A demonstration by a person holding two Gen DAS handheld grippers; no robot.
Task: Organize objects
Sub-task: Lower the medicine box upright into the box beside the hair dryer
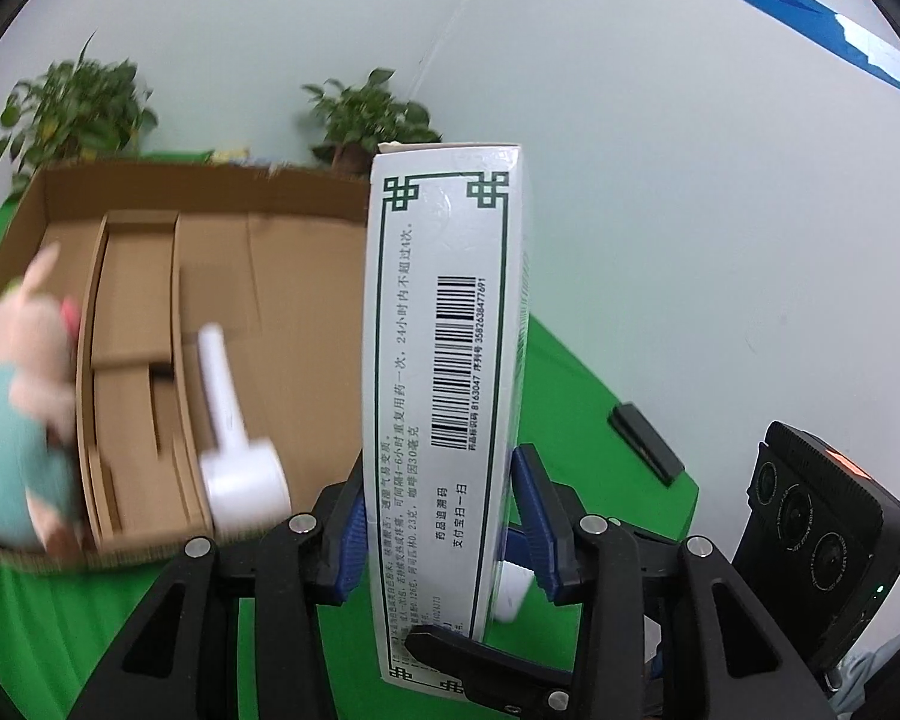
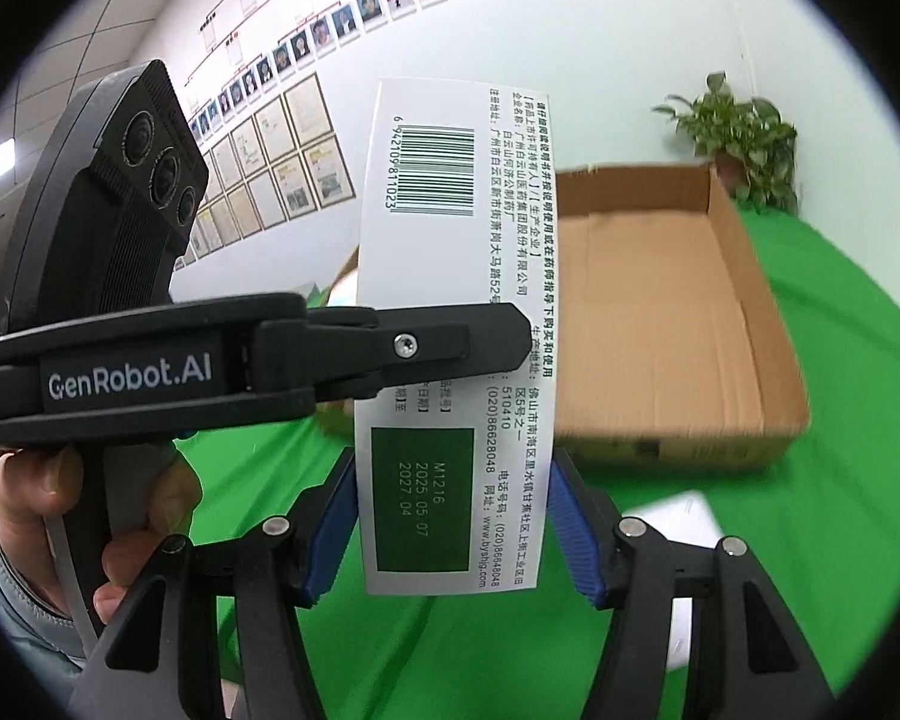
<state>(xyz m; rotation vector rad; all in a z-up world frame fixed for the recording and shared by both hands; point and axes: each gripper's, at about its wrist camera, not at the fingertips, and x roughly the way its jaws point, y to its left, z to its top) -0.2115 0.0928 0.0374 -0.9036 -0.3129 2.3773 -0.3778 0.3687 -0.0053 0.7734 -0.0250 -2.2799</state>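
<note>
You've got one medicine box (image 1: 444, 396) pinned by both tools at once. Your left gripper (image 1: 444, 516) clamps its narrow barcode side, blue pads tight on both faces; your right gripper (image 2: 453, 519) grips the wider printed face near the green date patch, pads pressing both edges. In the right wrist view the left tool crosses in from the side and bites the same box (image 2: 456, 276) higher up, your hand (image 2: 60, 516) on its handle. Looks like a hand-over or a re-grip so the box can be turned to the right way up before it goes in; that's my read, not certain. The box is in the air, upright, above the green cloth (image 1: 576, 396), beside the cardboard tray (image 1: 258, 276) and not inside it. The tray already holds a white roller-like tool (image 1: 234, 432) and has a plush toy (image 1: 18, 408) at its near left corner, so there's free floor in the middle and right. One gripper needs to let go before you place, or the carton may twist or crush. A small black bar (image 1: 645, 441) lies on the cloth, well apart.
</note>
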